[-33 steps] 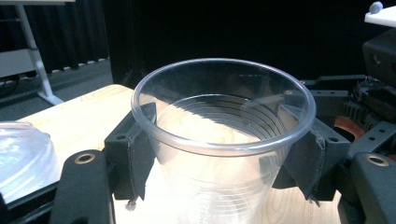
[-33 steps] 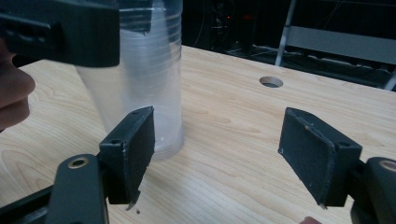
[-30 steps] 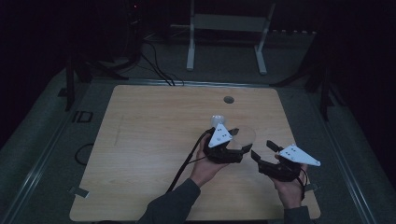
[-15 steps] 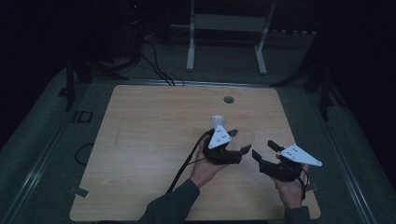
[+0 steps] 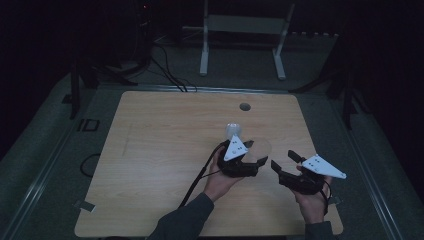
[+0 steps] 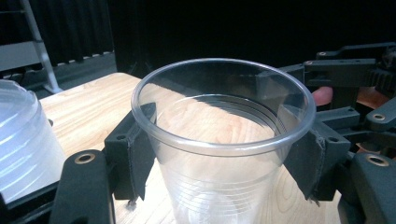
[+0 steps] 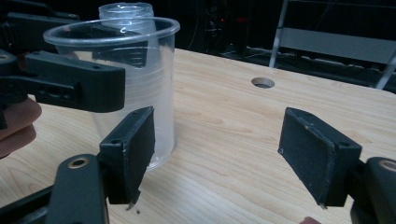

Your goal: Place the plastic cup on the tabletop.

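My left gripper grasps a clear cup upright on the table beside an upturned stack, while my right gripper waits spread wide nearby (separating looks done, placing remains).

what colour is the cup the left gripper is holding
Clear, colourless plastic: the cup lets the wood table show through it. Best seen in the left gripper view.

The room is dim, its far side black. A light wooden table fills the centre of the frame, a round hole near its far edge. Grey floor surrounds it. A white stand sits top centre, cables upper left.
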Demonstrator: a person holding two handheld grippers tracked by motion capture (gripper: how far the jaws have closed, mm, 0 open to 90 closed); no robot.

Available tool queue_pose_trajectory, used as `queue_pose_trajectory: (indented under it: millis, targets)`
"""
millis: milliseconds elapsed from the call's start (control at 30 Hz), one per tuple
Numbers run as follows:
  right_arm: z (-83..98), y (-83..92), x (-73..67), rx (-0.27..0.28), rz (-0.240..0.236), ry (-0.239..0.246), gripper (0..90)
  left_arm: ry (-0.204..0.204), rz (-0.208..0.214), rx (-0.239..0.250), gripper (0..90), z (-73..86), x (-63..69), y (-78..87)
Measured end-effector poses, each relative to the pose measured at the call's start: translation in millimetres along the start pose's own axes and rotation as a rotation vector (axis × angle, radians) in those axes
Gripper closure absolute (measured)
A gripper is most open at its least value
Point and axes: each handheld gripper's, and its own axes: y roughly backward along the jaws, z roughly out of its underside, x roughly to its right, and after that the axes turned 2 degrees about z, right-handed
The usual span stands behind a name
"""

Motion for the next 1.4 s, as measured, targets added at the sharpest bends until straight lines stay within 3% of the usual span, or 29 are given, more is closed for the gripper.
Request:
queue_pose_trajectory:
  millis: [1400]
  targets:
    - [0.3,2.7,2.0,0.013,0.014,-0.008,26.8,-0.014,-0.012,0.001,30.8,27.9,-1.6,-10.1]
